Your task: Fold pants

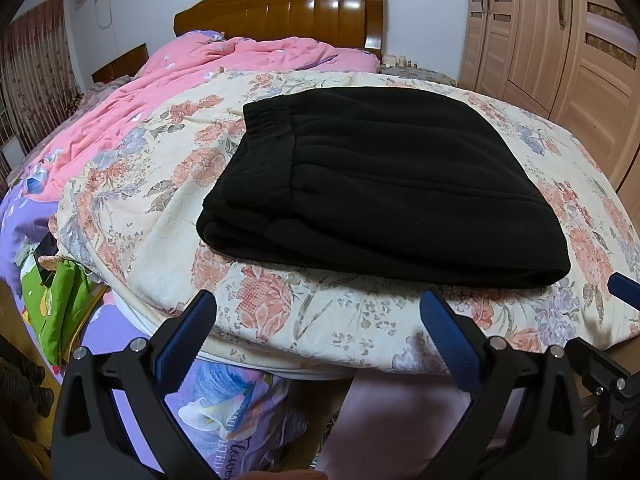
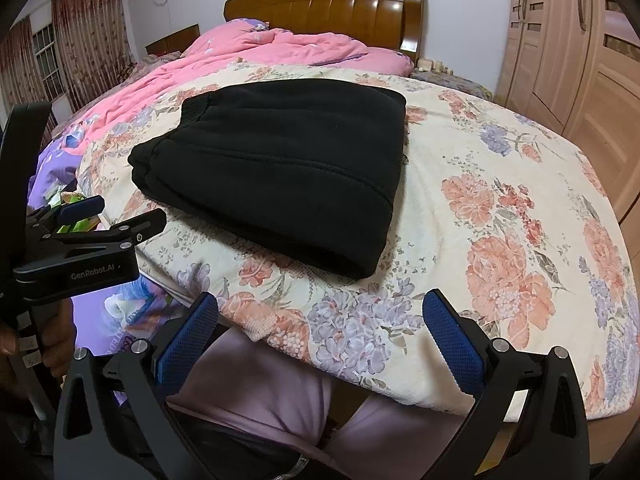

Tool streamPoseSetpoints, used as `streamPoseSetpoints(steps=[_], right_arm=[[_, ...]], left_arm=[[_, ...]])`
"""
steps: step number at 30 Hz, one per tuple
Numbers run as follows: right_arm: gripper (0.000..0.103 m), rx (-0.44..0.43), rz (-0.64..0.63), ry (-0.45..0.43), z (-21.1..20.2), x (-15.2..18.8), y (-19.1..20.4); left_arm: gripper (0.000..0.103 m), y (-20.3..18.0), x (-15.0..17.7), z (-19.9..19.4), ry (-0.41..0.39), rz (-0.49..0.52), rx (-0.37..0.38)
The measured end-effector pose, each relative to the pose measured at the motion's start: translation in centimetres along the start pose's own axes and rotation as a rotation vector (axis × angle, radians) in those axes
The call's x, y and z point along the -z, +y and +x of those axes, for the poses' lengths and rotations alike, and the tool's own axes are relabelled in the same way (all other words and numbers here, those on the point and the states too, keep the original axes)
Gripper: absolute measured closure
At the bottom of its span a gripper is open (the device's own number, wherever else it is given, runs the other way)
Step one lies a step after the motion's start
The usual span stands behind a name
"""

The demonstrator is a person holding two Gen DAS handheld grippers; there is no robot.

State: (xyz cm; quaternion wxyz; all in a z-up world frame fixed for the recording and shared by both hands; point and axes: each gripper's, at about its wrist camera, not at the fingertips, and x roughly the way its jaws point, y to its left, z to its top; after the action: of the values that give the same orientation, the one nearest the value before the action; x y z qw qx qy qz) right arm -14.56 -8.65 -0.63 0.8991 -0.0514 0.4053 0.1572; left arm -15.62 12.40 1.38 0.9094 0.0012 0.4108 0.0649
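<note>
Your left gripper (image 1: 318, 312) hangs low before bed edge, blue-padded fingers (image 1: 188, 336) spread wide, gripping nothing. Black pants (image 1: 376, 184) lie folded into thick rectangle on cream floral quilt (image 1: 304, 320), waistband toward far left. Pink duvet (image 1: 160, 96) bunched beyond. Wardrobe (image 1: 560, 40) at right.

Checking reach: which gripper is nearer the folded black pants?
Left, slightly. The left gripper sits open just short of the pants' near edge. The right gripper is open too, off their near right corner, farther back.
</note>
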Motion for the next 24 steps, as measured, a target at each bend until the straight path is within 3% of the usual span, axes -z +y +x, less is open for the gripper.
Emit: streamPoseSetpoints(steps=[24], right_arm=[[0.005, -0.002, 0.001, 0.002, 0.12, 0.21, 0.09]], left_arm=[[0.002, 0.22, 0.19, 0.09, 0.000, 0.005, -0.001]])
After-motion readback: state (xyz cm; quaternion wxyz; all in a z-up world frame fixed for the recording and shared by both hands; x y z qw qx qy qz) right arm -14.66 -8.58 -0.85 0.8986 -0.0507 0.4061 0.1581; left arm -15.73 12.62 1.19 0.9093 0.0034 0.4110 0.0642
